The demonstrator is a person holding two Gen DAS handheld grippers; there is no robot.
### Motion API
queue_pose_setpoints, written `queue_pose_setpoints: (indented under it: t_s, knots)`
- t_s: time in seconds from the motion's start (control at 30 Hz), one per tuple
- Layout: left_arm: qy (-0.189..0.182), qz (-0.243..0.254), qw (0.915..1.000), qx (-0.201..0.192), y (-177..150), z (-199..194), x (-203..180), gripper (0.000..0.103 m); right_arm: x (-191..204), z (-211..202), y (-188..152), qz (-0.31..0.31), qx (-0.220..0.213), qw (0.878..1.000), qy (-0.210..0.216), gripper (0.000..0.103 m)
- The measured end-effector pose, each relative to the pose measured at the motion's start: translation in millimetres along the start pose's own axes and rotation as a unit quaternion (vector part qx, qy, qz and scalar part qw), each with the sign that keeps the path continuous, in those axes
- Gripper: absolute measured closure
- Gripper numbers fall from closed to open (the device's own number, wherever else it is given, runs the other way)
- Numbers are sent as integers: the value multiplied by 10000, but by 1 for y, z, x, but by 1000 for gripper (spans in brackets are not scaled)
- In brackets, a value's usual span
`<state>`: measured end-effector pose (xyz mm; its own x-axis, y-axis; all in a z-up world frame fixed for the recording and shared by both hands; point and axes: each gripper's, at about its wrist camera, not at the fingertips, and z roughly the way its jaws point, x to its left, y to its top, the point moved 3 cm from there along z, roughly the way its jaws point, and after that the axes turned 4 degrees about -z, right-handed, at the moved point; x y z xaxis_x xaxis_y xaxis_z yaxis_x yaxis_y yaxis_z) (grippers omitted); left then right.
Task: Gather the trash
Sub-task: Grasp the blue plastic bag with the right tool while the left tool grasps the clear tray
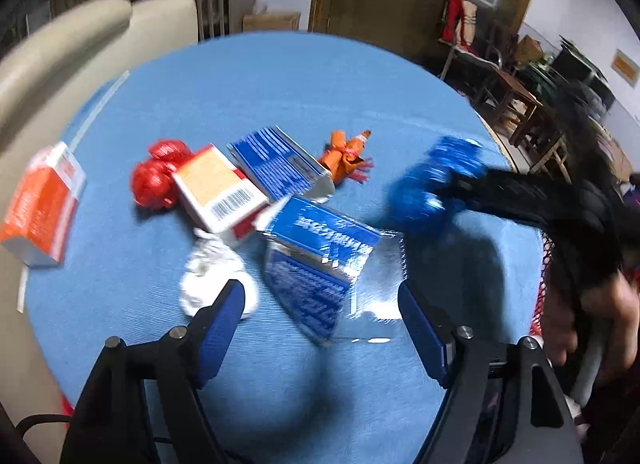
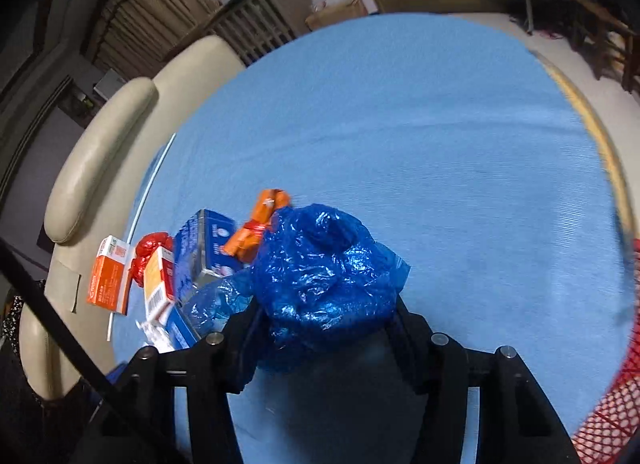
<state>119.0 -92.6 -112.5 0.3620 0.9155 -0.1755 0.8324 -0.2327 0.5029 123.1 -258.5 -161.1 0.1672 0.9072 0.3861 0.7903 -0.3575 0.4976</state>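
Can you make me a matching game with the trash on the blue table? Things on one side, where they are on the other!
Things:
1. blue plastic bag
2. white crumpled paper
3. orange box
4. orange wrapper

Places:
A. alone near the cream sofa, apart from the pile
B. squeezed in the right gripper
C. just past the left gripper, by its left finger
D. behind the blue boxes, on the far side of the pile

Pairs: 1-B, 2-C, 3-A, 4-D
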Motion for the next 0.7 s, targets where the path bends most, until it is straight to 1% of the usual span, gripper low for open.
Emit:
queue_pose_setpoints:
  t_s: [0.03,0.13,0.23,0.3,0.37,0.4,0.47,0.5,0.6,0.67,0.7]
  knots:
    - [-131,-72,9999,59,1,4,-4,24,-6,-7,-4,21,-52,10000,-58,44]
    - [-87,-1,9998,189,-4,10,-17,24,-29,-23,-15,136,-166,9996,-160,44]
    - [-172,-59,9988,462,-18,19,-24,24,-46,-38,-24,213,-249,9991,-256,44]
    - [-156,-156,9986,486,-21,22,-23,24,-56,-44,-28,256,-274,9989,-273,44]
    - [-111,-264,9987,424,-19,23,-21,24,-60,-48,-29,278,-281,9989,-257,44]
    - [-169,-321,9987,370,-16,23,-19,26,-61,-49,-29,278,-280,9989,-242,44]
    - [-176,-304,9986,407,-14,29,-19,41,-58,-51,-31,249,-299,9990,-225,44]
    - [-168,-295,9984,448,-13,31,-21,46,-56,-52,-31,222,-315,9990,-226,44]
    - [-137,-204,9980,582,-18,43,-27,47,-53,-58,-36,122,-400,9986,-309,44]
    - [-137,-240,9975,652,-22,50,-26,53,-53,-62,-36,63,-444,9983,-364,44]
    - [-140,-242,9981,544,-22,49,-26,53,-52,-64,-37,42,-461,9982,-390,44]
